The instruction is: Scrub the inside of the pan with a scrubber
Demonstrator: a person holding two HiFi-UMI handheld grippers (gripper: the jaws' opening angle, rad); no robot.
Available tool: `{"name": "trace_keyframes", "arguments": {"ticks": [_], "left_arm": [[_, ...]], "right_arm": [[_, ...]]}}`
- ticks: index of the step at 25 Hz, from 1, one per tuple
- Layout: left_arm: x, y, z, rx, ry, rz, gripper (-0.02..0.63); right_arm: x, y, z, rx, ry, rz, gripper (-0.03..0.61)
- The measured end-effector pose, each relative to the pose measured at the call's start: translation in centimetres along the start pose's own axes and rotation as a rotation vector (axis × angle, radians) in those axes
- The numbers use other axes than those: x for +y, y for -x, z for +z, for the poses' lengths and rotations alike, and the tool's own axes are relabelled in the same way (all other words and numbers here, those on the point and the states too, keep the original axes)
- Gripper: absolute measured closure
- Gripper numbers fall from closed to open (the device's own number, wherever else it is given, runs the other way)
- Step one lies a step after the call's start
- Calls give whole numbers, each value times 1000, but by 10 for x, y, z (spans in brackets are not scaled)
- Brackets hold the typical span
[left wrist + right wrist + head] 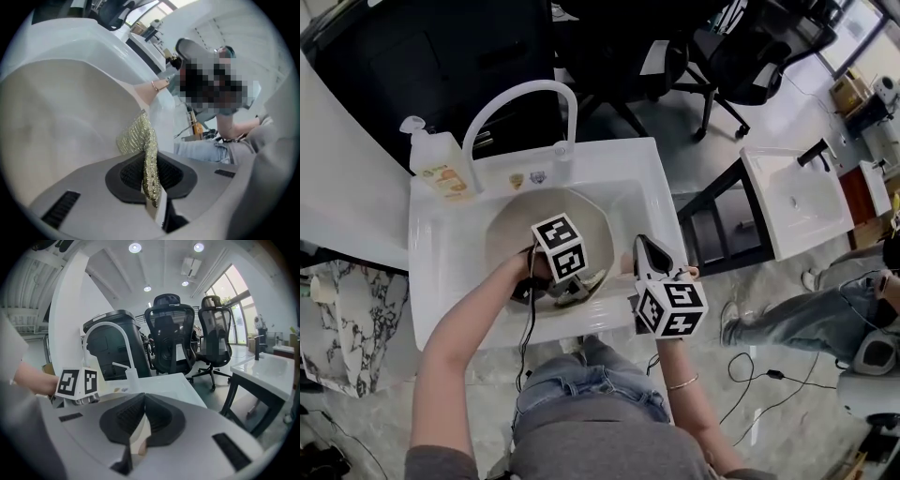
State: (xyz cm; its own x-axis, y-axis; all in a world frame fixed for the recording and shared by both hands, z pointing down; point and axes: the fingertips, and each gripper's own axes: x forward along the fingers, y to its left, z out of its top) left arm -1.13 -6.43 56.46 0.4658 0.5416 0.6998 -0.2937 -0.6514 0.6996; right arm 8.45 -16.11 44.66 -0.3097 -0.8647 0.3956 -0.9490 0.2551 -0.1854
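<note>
A cream pan point(511, 230) lies in the white sink point(628, 187). My left gripper point(572, 286) reaches into the pan's near side, shut on a gold-green mesh scrubber point(592, 277). In the left gripper view the scrubber point(139, 138) sticks out from between the closed jaws of the left gripper point(150, 164) and presses on the pan's inner wall point(61, 117). My right gripper point(642, 246) stands at the pan's right side. In its own view the right gripper point(143, 423) is shut on a thin pale edge point(139, 439) of the pan.
A curved white faucet point(520, 94) and a soap bottle point(441, 164) stand behind the basin. A black bin point(441, 56) and office chairs point(722, 47) are beyond. A second white sink unit point(792, 202) stands at the right, with another person point(806, 319) and floor cables nearby.
</note>
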Motion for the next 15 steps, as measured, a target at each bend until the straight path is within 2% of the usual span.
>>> {"name": "trace_keyframes", "arguments": {"ticks": [7, 15], "left_arm": [[17, 13, 51, -316, 162, -65, 554], [43, 30, 88, -650, 328, -51, 552]], "right_arm": [[-2, -12, 4, 2, 8, 15, 568], [-1, -26, 11, 10, 25, 47, 568]]}}
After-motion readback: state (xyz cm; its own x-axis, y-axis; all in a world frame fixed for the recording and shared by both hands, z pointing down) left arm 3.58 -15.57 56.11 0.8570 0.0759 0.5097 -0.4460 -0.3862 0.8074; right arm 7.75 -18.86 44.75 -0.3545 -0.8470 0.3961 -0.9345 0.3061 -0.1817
